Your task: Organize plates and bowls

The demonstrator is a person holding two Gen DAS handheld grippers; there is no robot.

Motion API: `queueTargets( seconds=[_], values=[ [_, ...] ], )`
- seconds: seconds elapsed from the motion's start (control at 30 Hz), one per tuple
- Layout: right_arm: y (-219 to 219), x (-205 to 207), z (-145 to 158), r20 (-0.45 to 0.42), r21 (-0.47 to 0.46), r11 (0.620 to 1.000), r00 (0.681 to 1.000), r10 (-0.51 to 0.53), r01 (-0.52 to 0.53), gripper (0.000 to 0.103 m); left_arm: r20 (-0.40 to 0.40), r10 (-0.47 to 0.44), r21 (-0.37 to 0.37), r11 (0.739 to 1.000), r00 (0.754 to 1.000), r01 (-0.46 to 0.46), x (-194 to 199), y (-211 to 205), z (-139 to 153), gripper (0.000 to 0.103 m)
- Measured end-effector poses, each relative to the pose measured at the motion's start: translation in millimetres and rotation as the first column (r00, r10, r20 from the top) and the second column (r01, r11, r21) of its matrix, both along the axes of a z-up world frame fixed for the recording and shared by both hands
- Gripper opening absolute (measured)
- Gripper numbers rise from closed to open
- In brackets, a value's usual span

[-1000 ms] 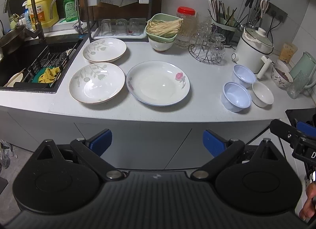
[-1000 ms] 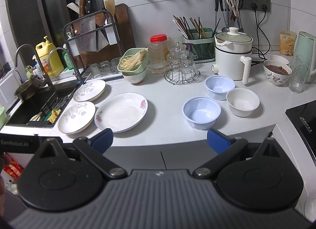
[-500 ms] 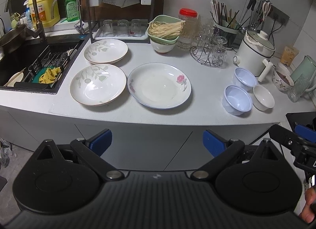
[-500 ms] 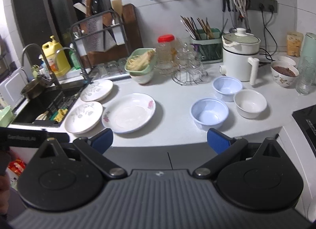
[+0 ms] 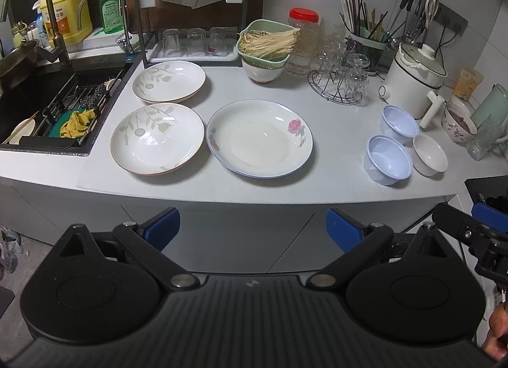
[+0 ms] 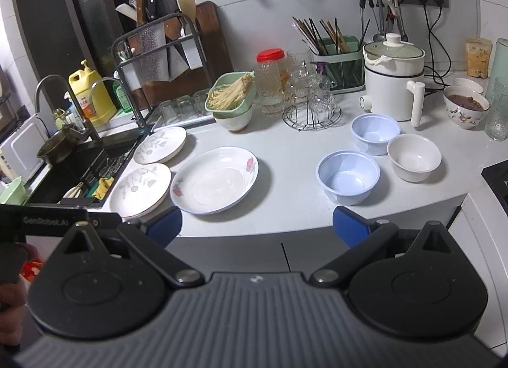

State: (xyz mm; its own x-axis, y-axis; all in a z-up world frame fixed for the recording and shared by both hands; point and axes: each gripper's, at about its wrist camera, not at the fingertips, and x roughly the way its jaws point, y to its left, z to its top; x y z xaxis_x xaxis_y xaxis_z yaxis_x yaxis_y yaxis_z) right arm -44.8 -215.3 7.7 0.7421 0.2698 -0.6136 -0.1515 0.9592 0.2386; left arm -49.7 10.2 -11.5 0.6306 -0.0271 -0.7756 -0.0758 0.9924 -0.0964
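Observation:
Three plates lie on the white counter: a rose-patterned plate (image 5: 259,137) (image 6: 215,179) in the middle, a leaf-patterned plate (image 5: 157,138) (image 6: 141,189) to its left, and a second leaf plate (image 5: 169,81) (image 6: 160,145) behind that. To the right stand two pale blue bowls (image 5: 390,159) (image 6: 348,176), (image 5: 399,123) (image 6: 375,132) and a white bowl (image 5: 430,154) (image 6: 414,156). My left gripper (image 5: 252,225) and right gripper (image 6: 257,225) are both open and empty, held off the counter's front edge.
A sink (image 5: 47,104) with a dish rack lies at the left. At the back stand a knife rack (image 6: 165,50), a green basket of noodles (image 5: 266,44), a glass stand (image 5: 341,85), a white cooker (image 5: 412,79) and a patterned bowl (image 6: 465,110). A black stovetop (image 6: 497,177) borders the right.
Both grippers have drifted slightly, with the counter shifting a little in each view. Nothing on the counter has moved, and both stay open.

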Motion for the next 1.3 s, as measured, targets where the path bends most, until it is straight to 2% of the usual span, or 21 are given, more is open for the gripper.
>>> queueTargets(
  seconds=[0.23, 0.47, 0.67, 0.97, 1.13, 1.3],
  values=[
    [13.6, 14.0, -1.8, -0.006, 0.028, 0.999, 1.0, -0.025, 0.025, 0.103, -0.018, -0.01, 0.008, 1.0, 1.0, 0.011, 22.6, 18.2, -3.3, 0.1],
    [48.1, 34.8, -5.5, -0.03, 0.012, 1.0, 0.999, 0.012, -0.011, 0.103, -0.028, -0.005, 0.008, 1.0, 1.0, 0.005, 48.6, 50.6, -4.3, 0.1],
    [69.2, 54.8, -8.4, -0.046, 0.023, 0.998, 0.998, -0.049, 0.05, 0.103, -0.032, -0.04, -0.003, 0.999, 0.999, 0.04, 81.2, 77.3, -5.8, 0.1],
    [109.6, 80.8, -13.1, -0.044, 0.009, 0.997, 0.996, -0.073, 0.074, 0.103, -0.051, -0.095, -0.024, 0.995, 0.994, 0.094, 129.0, 116.4, -14.1, 0.1],
    [129.7, 96.1, -13.9, -0.012, -0.051, 0.984, 0.985, -0.173, 0.172, 0.103, -0.061, -0.127, -0.044, 0.991, 0.99, 0.124, 155.5, 138.8, -21.8, 0.1],
    [151.0, 112.8, -17.0, -0.02, -0.032, 0.977, 0.978, -0.21, 0.209, 0.103, -0.066, -0.168, -0.063, 0.984, 0.984, 0.164, 180.3, 161.2, -28.0, 0.1]
  ],
)
